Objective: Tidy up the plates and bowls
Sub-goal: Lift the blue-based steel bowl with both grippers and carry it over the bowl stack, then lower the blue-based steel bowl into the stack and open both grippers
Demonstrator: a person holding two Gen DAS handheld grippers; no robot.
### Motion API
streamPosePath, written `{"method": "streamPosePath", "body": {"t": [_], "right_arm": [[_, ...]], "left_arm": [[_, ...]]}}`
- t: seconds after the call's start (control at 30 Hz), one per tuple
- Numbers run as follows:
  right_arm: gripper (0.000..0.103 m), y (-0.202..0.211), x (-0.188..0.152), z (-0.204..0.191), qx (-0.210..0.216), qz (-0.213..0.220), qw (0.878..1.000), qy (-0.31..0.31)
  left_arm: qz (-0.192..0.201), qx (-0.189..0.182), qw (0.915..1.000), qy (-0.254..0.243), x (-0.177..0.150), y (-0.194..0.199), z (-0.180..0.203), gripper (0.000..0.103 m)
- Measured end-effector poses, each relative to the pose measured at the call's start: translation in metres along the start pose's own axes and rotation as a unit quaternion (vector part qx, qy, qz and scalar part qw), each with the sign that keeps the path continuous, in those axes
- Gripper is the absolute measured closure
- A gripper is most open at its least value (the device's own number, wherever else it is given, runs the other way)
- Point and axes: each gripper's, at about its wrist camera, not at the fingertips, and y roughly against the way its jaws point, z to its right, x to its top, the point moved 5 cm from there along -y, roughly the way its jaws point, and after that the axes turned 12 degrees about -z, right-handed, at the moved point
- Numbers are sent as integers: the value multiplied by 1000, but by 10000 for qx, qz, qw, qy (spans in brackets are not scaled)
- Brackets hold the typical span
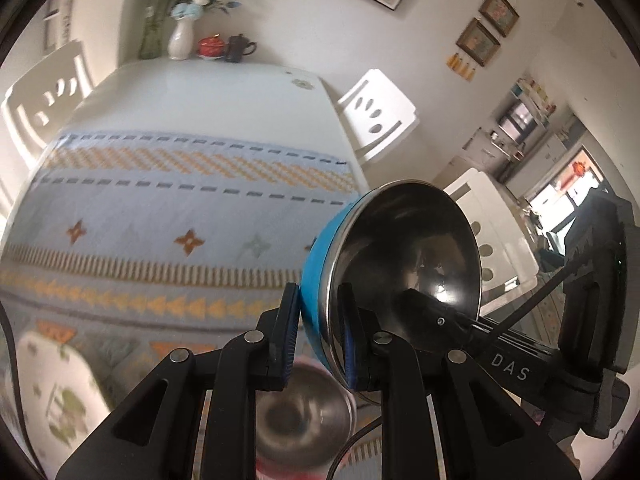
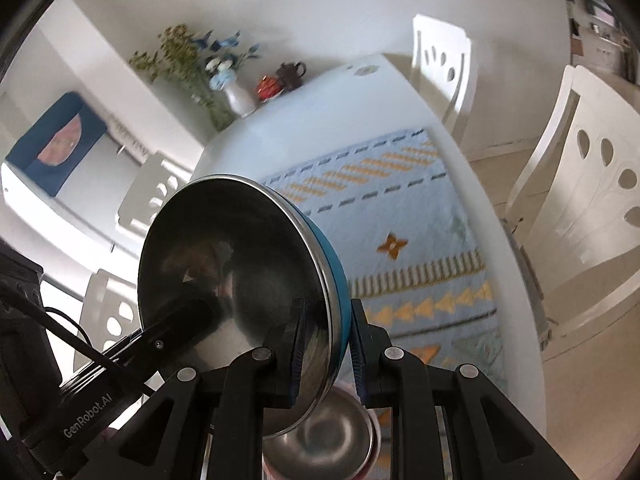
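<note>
My left gripper (image 1: 318, 338) is shut on the rim of a blue bowl with a steel inside (image 1: 404, 264), held tilted above the table. My right gripper (image 2: 326, 354) is shut on the rim of the same kind of blue steel-lined bowl (image 2: 236, 280); whether it is the same bowl I cannot tell. Each view shows the other gripper's black body behind the bowl. Below the fingers a steel bowl with a pink outside (image 1: 302, 416) stands upright on the cloth; it also shows in the right wrist view (image 2: 320, 440). A white floral plate (image 1: 56, 396) lies at the lower left.
A patterned blue and orange cloth (image 1: 168, 208) covers the near part of the white table (image 1: 208, 92). At the far end stand a white vase with flowers (image 1: 181, 38), a red lidded cup (image 1: 210, 46) and a dark teapot (image 1: 238, 48). White chairs (image 1: 378, 120) surround the table.
</note>
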Motion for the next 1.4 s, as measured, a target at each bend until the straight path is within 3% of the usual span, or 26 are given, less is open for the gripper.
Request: {"method": "streamPosePath", "body": {"t": [0.3, 0.5, 0.8, 1.0, 1.4], "right_arm": [[83, -41, -61, 1, -106, -1097, 9939, 13], [83, -63, -86, 10, -116, -1539, 9880, -72], [81, -78, -100, 14, -210, -1773, 9839, -59], [81, -83, -105, 15, -130, -1899, 9817, -117], [78, -74, -105, 31, 19, -1679, 9845, -504]], "left_arm": [[-552, 294, 9961, 622, -69, -22, -26, 88], [-911, 435, 9907, 911, -98, -43, -40, 88], [-1137, 598, 9876, 905, -111, -60, -46, 87], [-1091, 576, 9859, 1127, -116, -52, -54, 82], [-1061, 529, 9868, 1101, -109, -56, -48, 81]]}}
